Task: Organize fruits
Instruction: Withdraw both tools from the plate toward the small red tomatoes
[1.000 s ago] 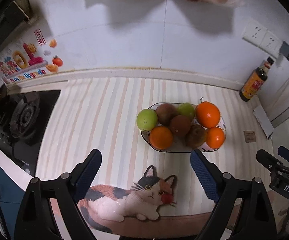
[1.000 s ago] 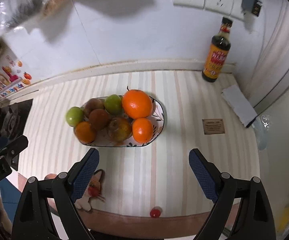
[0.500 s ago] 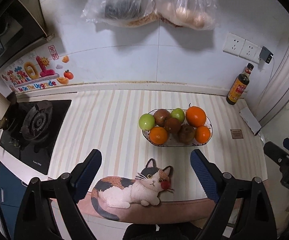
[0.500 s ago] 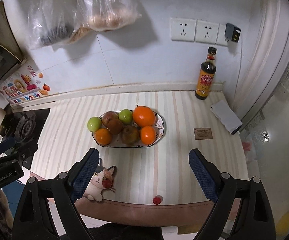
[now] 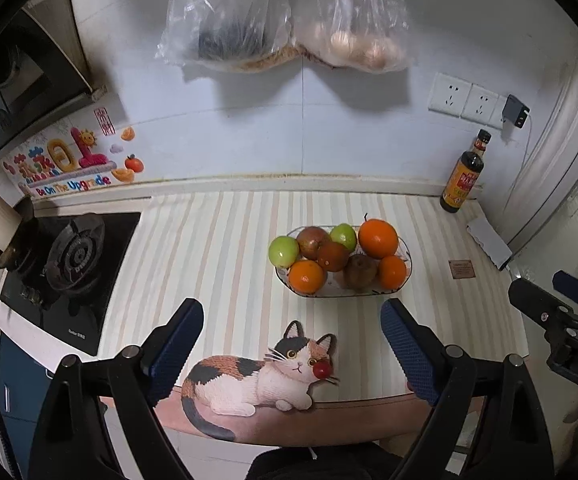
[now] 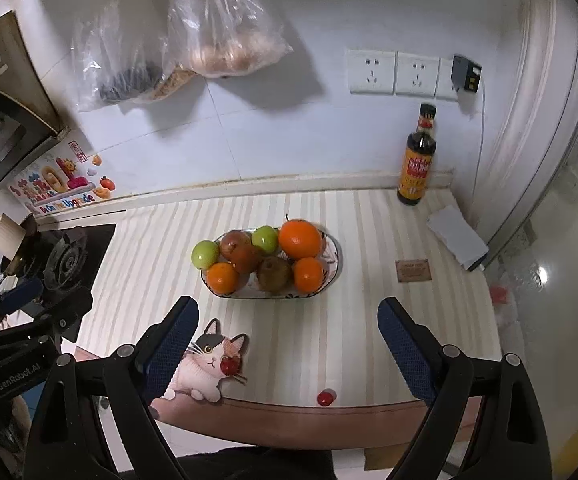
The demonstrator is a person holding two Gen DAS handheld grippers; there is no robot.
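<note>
An oval bowl (image 5: pixel 407 270) (image 6: pixel 336 258) on the striped counter holds oranges (image 5: pixel 377 238) (image 6: pixel 299 239), green apples (image 5: pixel 283 251) (image 6: pixel 205 254) and brown fruits. A small red fruit (image 5: pixel 322 369) (image 6: pixel 229 365) lies on a cat-shaped mat (image 5: pixel 249 380) (image 6: pixel 205 368) near the front edge. Another small red fruit (image 6: pixel 325 397) lies at the counter's front edge. My left gripper (image 5: pixel 293 348) and my right gripper (image 6: pixel 289 344) are both open and empty, held above the front edge, well short of the bowl.
A gas stove (image 5: pixel 73 256) (image 6: pixel 61 260) sits at the left. A sauce bottle (image 5: pixel 463 178) (image 6: pixel 417 160) stands at the back right by the wall. A white box (image 6: pixel 457 236) and a small brown card (image 6: pixel 413 270) lie at the right. Plastic bags (image 5: pixel 289 20) hang on the wall.
Both grippers have pulled back and up from the bowl, so the bowl looks smaller and more wall shows. Both stayed open and empty.
</note>
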